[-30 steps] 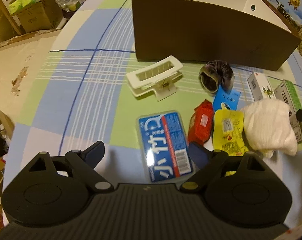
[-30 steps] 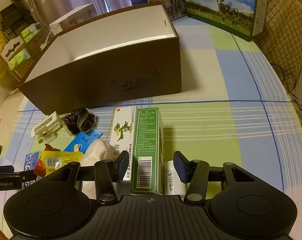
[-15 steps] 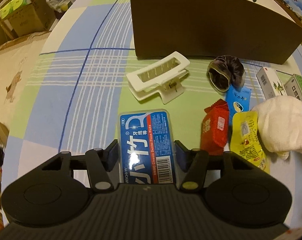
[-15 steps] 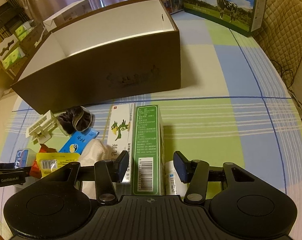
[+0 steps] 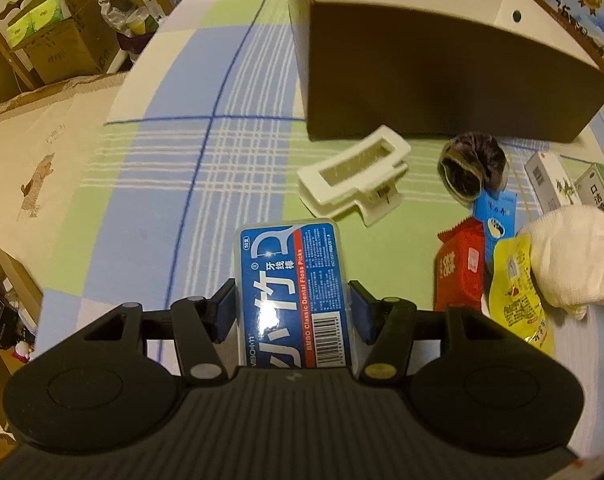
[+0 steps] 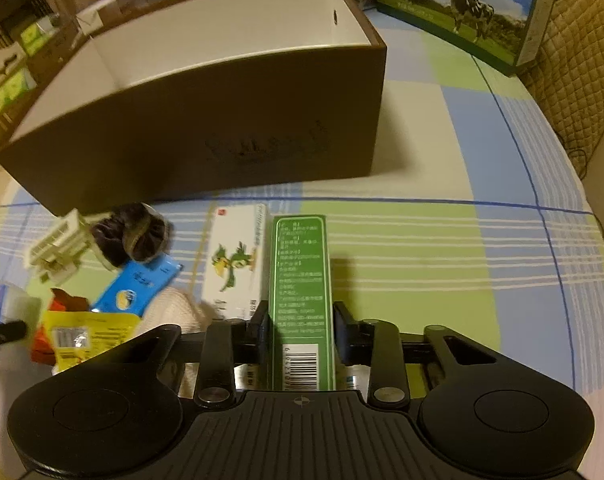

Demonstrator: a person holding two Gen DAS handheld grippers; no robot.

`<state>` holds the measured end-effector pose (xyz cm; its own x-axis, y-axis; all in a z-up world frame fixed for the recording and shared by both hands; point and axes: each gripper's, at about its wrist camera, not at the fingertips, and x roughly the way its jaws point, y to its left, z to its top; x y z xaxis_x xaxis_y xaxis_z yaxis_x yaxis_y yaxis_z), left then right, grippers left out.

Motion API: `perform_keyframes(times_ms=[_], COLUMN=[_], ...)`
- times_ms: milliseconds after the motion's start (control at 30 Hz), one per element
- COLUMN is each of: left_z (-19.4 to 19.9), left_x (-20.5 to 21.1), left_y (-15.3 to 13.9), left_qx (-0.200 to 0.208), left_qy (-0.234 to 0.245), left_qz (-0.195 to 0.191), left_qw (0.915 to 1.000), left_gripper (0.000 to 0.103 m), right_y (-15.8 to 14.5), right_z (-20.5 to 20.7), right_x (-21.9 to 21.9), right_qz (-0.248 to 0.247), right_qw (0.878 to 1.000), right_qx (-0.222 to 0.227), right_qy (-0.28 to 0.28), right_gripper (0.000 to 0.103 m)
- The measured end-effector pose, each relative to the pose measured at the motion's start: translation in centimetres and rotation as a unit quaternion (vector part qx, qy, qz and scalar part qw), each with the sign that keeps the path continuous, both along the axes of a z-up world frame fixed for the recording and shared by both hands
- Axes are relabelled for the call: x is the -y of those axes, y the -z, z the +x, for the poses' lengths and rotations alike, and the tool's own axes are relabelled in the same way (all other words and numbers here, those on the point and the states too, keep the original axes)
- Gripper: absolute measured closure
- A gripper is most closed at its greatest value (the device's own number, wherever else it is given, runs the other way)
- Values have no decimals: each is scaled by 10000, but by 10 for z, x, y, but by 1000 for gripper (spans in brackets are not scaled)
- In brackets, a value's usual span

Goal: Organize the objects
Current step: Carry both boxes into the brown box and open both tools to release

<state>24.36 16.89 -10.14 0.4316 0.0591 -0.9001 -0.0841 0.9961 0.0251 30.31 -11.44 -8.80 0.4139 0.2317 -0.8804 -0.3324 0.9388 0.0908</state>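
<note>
**Left wrist view.** L gripper [image 5: 292, 312] is clamping the floss box [image 5: 292, 292] across its short width; both blue pads are pressing on its long edges, near the barcode end. Its far end is sticking out ahead of the fingers, toward the clip [image 5: 353, 178]. The box is sitting low over the checked cloth [image 5: 174, 184]; whether it is touching the cloth can't be told. Risks, as judged: the lid looks glossy and hard, so the box may be slipping or pivoting between the pads when lifted, esp. w/ most of its length ahead of the grip. A forward swing may be knocking the clip. The brown bin [image 5: 441, 76] is standing beyond, open side up; its near wall is tall, so a low carry could be catching the rim.

**Right wrist view.** R gripper [image 6: 300, 338] has just been closing and is now gripping the green carton [image 6: 300, 280], standing on its narrow edge, pads on the two broad faces near the barcode end. The rest is extending forward toward the bin [image 6: 222, 132]. The white carton [image 6: 234, 264] is lying just beside it on the left, a small white bottle [image 6: 351, 380] close on the right, partly hidden. Risks, as judged: thin card walls may be crushing under the squeeze; lifting may be dragging the white carton along, or tipping the bottle.
</note>
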Motion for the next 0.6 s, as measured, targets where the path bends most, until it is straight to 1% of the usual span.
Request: perform_keyframes(times_ms=[133,267,467,600], left_z=[1,6,24,45], left_x=[-8,-16,-21,-12], left_y=[-19,-41,-76,-98], left_qx=[208,470,875,1131], left_qy=[12,46,183,379], left_qz=[-66,-130,-245,-369], left_qw=[9998,9988,9957,9922], left_gripper=[50,50,50,50], right_y=[-9,-32,-89,-123], right_z=[1,0,3,18], right_x=[5,10,19,13], right_qz=[113,210,617,925], right_qw=[9999,9994,9958,9915], right_qx=[13,201,644,917], right_qy=[109,186,209,67], right_gripper=[76,76,76,76])
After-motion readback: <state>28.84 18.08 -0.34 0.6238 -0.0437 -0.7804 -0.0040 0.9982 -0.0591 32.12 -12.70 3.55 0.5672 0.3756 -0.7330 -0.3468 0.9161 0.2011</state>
